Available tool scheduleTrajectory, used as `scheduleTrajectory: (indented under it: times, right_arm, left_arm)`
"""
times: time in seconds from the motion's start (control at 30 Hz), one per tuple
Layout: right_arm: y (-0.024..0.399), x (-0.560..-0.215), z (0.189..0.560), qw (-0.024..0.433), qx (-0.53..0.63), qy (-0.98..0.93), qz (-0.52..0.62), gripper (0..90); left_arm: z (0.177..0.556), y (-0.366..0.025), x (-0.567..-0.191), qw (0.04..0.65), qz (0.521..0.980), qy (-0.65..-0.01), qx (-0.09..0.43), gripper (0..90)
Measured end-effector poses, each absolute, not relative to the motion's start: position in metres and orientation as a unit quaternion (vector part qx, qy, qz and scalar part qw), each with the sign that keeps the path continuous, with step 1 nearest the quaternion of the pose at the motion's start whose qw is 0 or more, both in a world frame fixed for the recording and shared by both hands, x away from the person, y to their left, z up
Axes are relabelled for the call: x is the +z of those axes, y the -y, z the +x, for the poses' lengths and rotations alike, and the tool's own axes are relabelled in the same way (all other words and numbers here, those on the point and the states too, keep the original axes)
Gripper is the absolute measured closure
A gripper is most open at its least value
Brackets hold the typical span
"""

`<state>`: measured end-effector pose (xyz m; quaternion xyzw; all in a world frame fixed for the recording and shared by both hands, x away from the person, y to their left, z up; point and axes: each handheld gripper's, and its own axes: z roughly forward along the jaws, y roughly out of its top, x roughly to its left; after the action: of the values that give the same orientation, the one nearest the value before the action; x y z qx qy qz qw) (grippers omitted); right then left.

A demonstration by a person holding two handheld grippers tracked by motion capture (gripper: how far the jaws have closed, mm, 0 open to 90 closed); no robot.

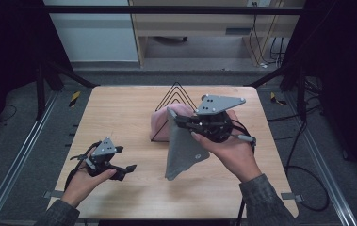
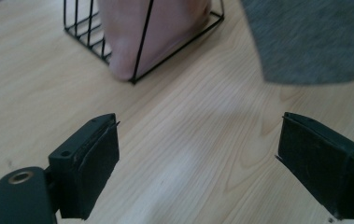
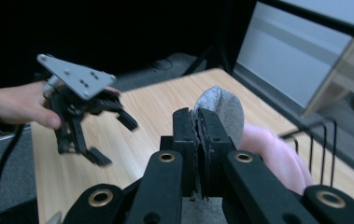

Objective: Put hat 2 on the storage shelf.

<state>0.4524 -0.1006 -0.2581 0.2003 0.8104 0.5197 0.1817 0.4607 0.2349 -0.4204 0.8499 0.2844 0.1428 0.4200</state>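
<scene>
Nearest the person, well short of the wire rack (image 1: pixel 176 101), the left tongs (image 1: pixel 119 167) hover apart and empty over the counter (image 1: pixel 119 117). Just in front of the rack, the right tongs (image 1: pixel 178 117) are clamped on a grey cloth (image 1: pixel 181 150) hanging above the counter. Judging by the pink cloth (image 1: pixel 164 125) already in the rack, next comes carrying the grey one over it and lowering it in.

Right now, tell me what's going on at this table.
A person works with a gripper in each hand. The right gripper is shut on the top edge of a grey cloth, which hangs from it above the wooden table. Behind it, a pink cloth sits in a black wire rack. The left gripper is open and holds nothing, hovering near the table's front left.
</scene>
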Motion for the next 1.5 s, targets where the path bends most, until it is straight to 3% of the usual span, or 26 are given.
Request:
scheduleTrajectory:
  times: [0.4, 0.9, 1.5]
  right_arm:
    - [0.073, -0.232, 0.447, 0.185, 0.508, -0.826, 0.156, 87.3]
    - [0.060, -0.228, 0.444, 0.186, 0.500, -0.833, 0.148, 87.3]
    - [0.059, -0.222, 0.441, 0.184, 0.495, -0.837, 0.144, 87.3]
  left_arm:
    - [0.486, -0.212, -0.388, 0.466, 0.834, -0.270, 0.117, 19.8]
    - [0.489, -0.202, -0.370, 0.471, 0.843, -0.240, 0.104, 18.6]
    - [0.500, -0.183, -0.376, 0.467, 0.855, -0.210, 0.079, 17.1]
